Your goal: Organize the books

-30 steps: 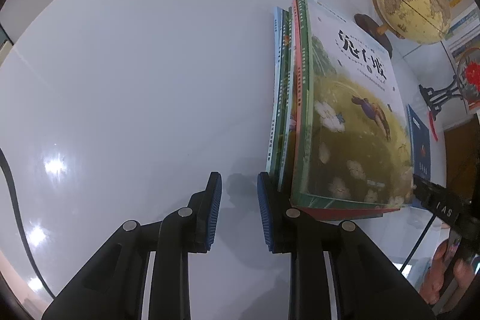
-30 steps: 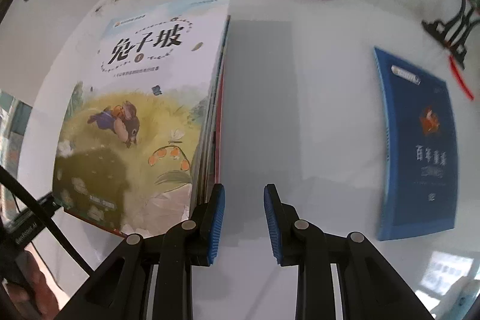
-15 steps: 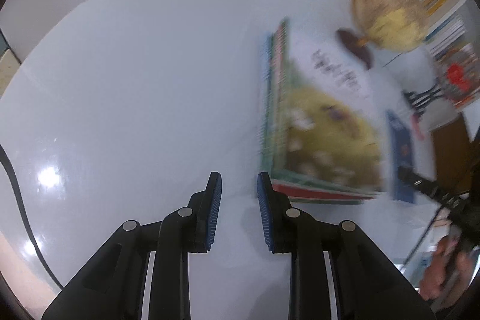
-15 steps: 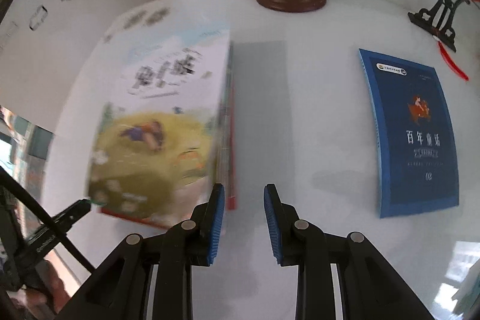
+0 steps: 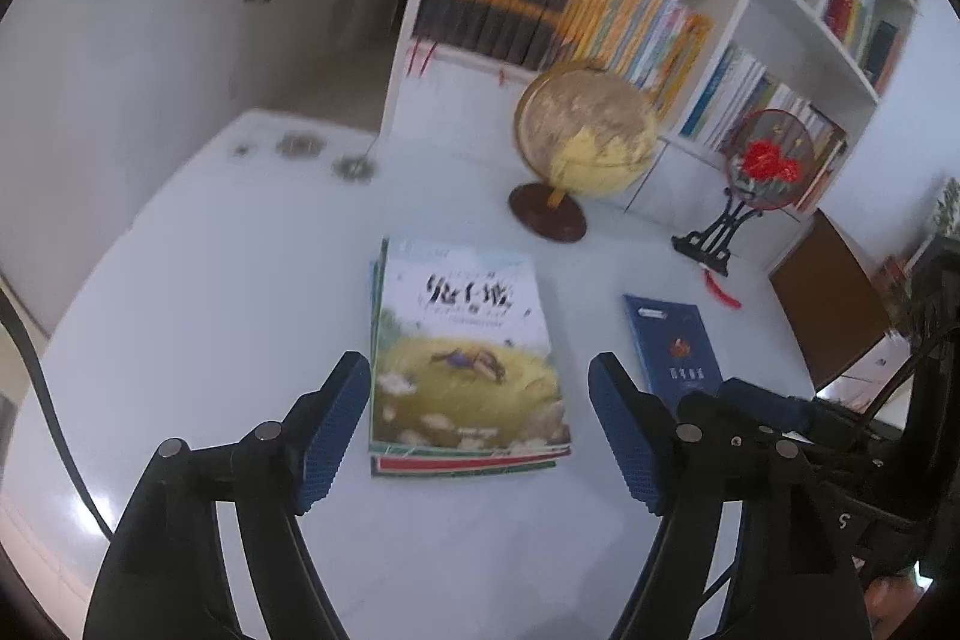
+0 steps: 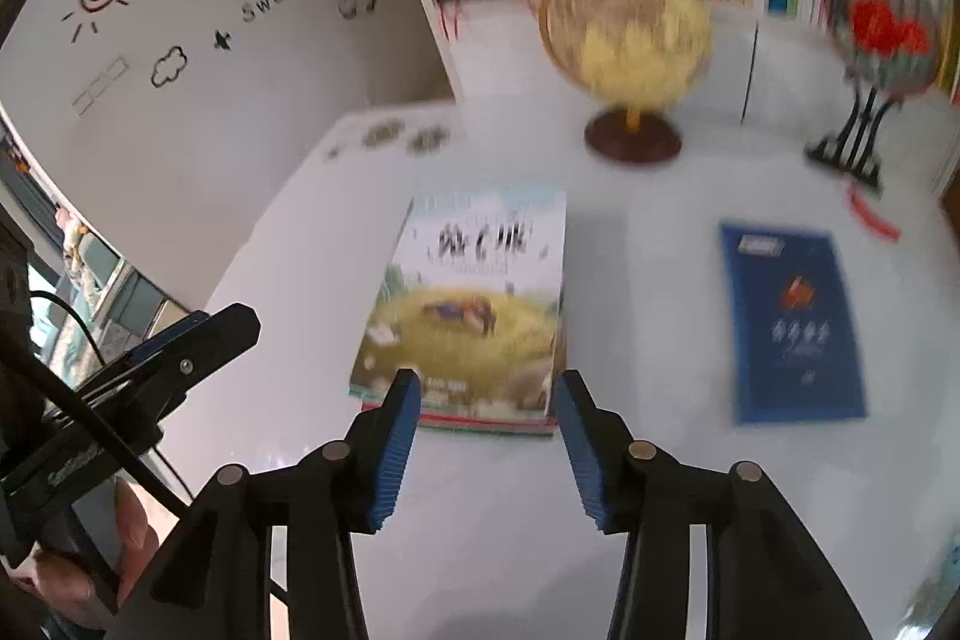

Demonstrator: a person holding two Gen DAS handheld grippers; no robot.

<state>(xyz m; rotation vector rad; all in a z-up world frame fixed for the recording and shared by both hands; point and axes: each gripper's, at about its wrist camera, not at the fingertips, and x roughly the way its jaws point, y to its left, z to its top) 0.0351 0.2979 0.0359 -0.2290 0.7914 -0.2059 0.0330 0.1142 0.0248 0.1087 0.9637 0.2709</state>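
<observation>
Fingers (image 5: 336, 424) of both grippers opening, empty, above book stack (image 5: 465, 358), blue book (image 5: 675, 349) aside.

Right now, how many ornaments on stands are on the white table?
2: a globe behind the stack of books, and a round fan to its right, behind the blue book. Others may be outside the view.
</observation>
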